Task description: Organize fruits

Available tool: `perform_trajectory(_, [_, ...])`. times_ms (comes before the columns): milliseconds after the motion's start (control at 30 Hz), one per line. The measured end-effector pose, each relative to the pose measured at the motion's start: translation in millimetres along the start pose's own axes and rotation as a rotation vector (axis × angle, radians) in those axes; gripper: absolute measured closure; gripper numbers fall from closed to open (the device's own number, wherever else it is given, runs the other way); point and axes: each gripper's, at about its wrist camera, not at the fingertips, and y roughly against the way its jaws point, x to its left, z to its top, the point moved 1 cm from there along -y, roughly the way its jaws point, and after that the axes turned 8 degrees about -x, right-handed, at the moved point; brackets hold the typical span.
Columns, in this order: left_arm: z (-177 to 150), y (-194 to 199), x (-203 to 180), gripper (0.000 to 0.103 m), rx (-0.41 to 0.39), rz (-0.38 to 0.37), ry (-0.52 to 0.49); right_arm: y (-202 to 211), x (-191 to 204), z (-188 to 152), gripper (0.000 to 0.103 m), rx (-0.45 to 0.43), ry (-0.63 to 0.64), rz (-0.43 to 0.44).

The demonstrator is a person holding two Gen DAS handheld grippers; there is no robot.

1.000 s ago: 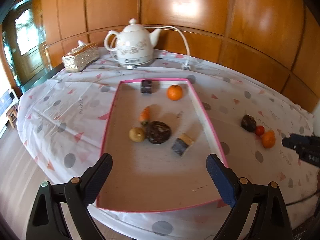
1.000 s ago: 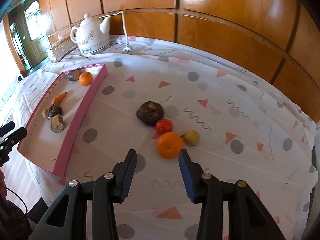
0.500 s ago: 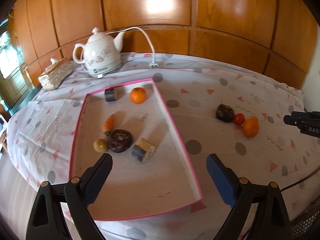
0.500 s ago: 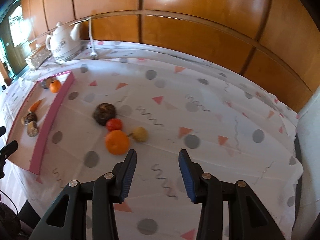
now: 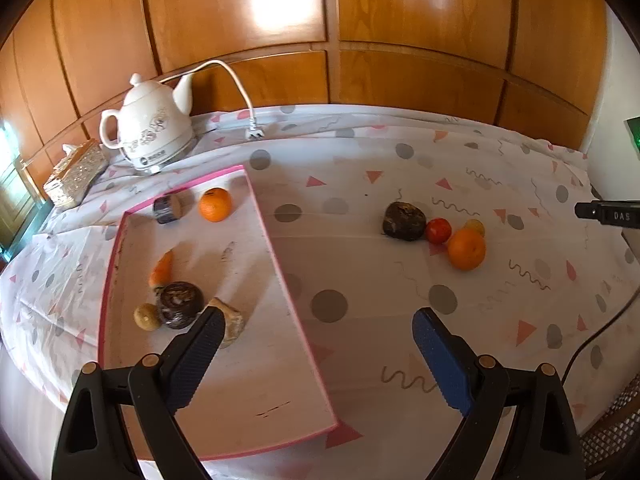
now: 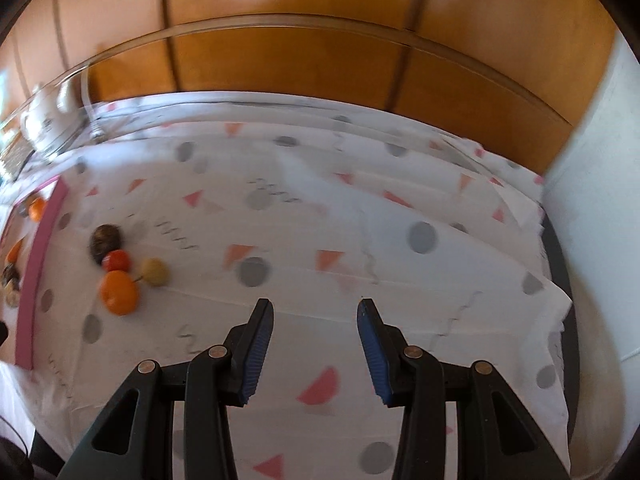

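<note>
A pink-rimmed tray (image 5: 280, 280) lies on the table at the left, holding an orange (image 5: 215, 204), a carrot (image 5: 162, 267), a dark round fruit (image 5: 179, 309), a small yellow fruit (image 5: 146, 317) and two cut pieces. On the cloth to its right sit a dark fruit (image 5: 403, 221), a tomato (image 5: 438, 231), an orange (image 5: 466, 249) and a small yellow fruit (image 5: 475, 226). They also show in the right wrist view, around the orange (image 6: 119, 293). My left gripper (image 5: 316, 334) is open and empty over the tray's right rim. My right gripper (image 6: 316, 312) is open and empty, right of the loose fruits.
A white electric kettle (image 5: 150, 130) with its cord and plug (image 5: 255, 133) stands at the back left beside a tissue box (image 5: 76, 174). Wood panelling backs the table. A white wall (image 6: 592, 208) is at the right. The table's front edge is close below both grippers.
Both grippers have swung to the right. The tray has slid left in the left view; the loose fruits have slid left in the right view, which is now blurred by motion.
</note>
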Motion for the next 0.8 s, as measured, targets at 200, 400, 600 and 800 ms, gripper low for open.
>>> perform_trajectory(200, [3,-10,-12,0.008,0.016,-0.012,-0.020,-10,-38,-4,0.059,0.020,-0.109,-0.056])
perform_trajectory(400, [8,-19,-23,0.008,0.028,-0.028,-0.033,-18,-69,-11,0.059,0.046,-0.217,-0.107])
perform_trajectory(600, [15,-32,-30,0.008,0.047,-0.048,-0.031,-22,-96,-17,0.059,0.056,-0.315,-0.156])
perform_trajectory(800, [19,-46,-36,0.008,0.072,-0.073,-0.035,-24,-125,-23,0.059,0.068,-0.433,-0.206])
